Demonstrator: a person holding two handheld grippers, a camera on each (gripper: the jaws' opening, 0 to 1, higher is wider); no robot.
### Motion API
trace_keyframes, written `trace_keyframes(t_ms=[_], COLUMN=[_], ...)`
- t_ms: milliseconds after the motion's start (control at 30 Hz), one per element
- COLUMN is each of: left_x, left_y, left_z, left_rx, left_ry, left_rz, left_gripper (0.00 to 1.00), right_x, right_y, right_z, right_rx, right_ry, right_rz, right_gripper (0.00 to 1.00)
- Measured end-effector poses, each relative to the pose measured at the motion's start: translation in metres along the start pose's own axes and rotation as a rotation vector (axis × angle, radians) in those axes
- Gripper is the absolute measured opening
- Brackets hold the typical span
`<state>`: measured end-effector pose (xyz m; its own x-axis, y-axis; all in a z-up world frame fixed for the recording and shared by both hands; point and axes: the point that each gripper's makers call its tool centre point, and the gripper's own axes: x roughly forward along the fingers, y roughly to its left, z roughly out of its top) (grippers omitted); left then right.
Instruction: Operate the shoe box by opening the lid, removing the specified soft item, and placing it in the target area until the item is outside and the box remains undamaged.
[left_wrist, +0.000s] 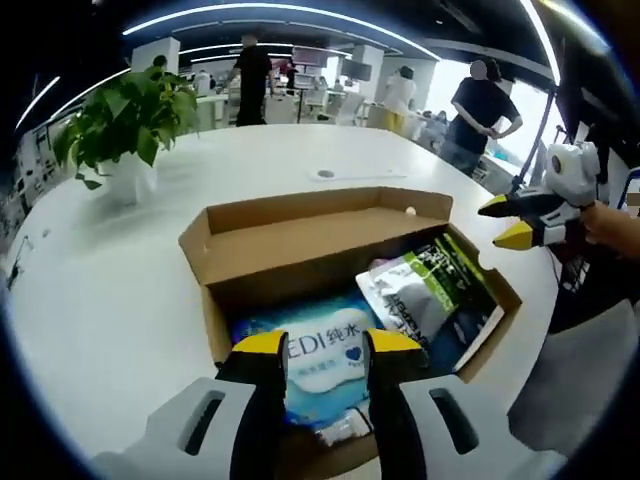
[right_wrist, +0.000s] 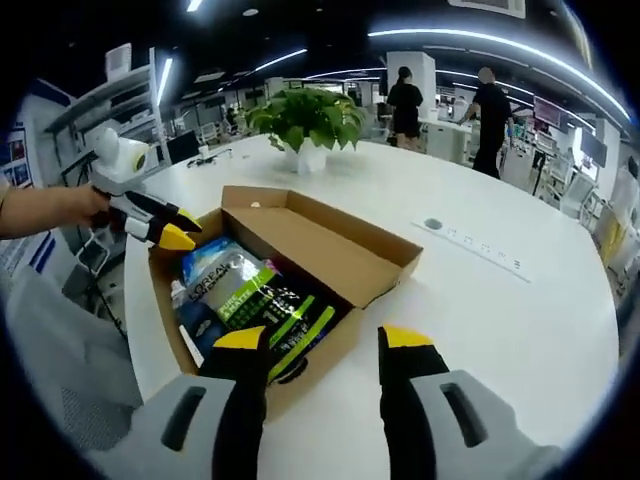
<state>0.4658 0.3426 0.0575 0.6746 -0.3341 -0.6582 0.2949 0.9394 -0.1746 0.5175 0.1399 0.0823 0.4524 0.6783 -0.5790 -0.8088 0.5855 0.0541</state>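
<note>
Mid-frame on the tabletop (left_wrist: 120, 300) sits the open shoe box (left_wrist: 300, 255), packets (left_wrist: 430, 290) inside; a potted plant (left_wrist: 125, 130) stands upper left, people behind.

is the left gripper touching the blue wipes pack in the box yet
Cannot tell. In the left gripper view, the left gripper has open jaws overlapping the blue wipes pack, with no clear gap or contact; the right gripper view suggests it's above the cardboard box.

Both views are bright and evenly lit by long ceiling light strips (left_wrist: 280, 10), which the fisheye lens bends into arcs. Daylight from a window (left_wrist: 530, 110) blows out to white. The white counter (right_wrist: 520, 290) shows soft glare and only faint shadows. The centre is sharp; people far off look small and slightly blurred, and straight edges curve.
</note>
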Motion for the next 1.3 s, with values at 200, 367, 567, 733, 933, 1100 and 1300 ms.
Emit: trace_keyframes(t_ms=[200,367,567,733,933,1100,1300], left_x=[0.006,0.012,0.018,0.024,0.024,0.021,0.017], left_y=[-0.023,-0.040,-0.056,-0.065,-0.066,-0.061,-0.054], left_z=[-0.014,-0.024,-0.032,-0.035,-0.035,-0.030,-0.032], left_rx=[-0.018,-0.010,-0.075,-0.176,-0.223,-0.260,-0.270], left_ry=[0.048,0.096,0.135,0.158,0.170,0.153,0.152], left_rz=[-0.074,-0.132,-0.197,-0.259,-0.291,-0.293,-0.281], left_gripper=[0.28,0.28,0.24,0.18,0.11,0.01,0.00], right_x=[-0.005,-0.006,-0.006,-0.004,-0.001,0.006,0.017], right_y=[0.011,0.015,0.020,0.022,0.029,0.036,0.046], right_z=[-0.001,-0.005,-0.011,-0.014,-0.017,-0.015,-0.012], right_rx=[-0.015,-0.021,-0.017,-0.006,0.000,0.007,0.022], right_ry=[0.004,0.011,0.018,0.019,0.023,0.020,0.013], right_rz=[0.030,0.040,0.045,0.051,0.065,0.081,0.101], right_gripper=[0.43,0.44,0.45,0.44,0.44,0.43,0.43])
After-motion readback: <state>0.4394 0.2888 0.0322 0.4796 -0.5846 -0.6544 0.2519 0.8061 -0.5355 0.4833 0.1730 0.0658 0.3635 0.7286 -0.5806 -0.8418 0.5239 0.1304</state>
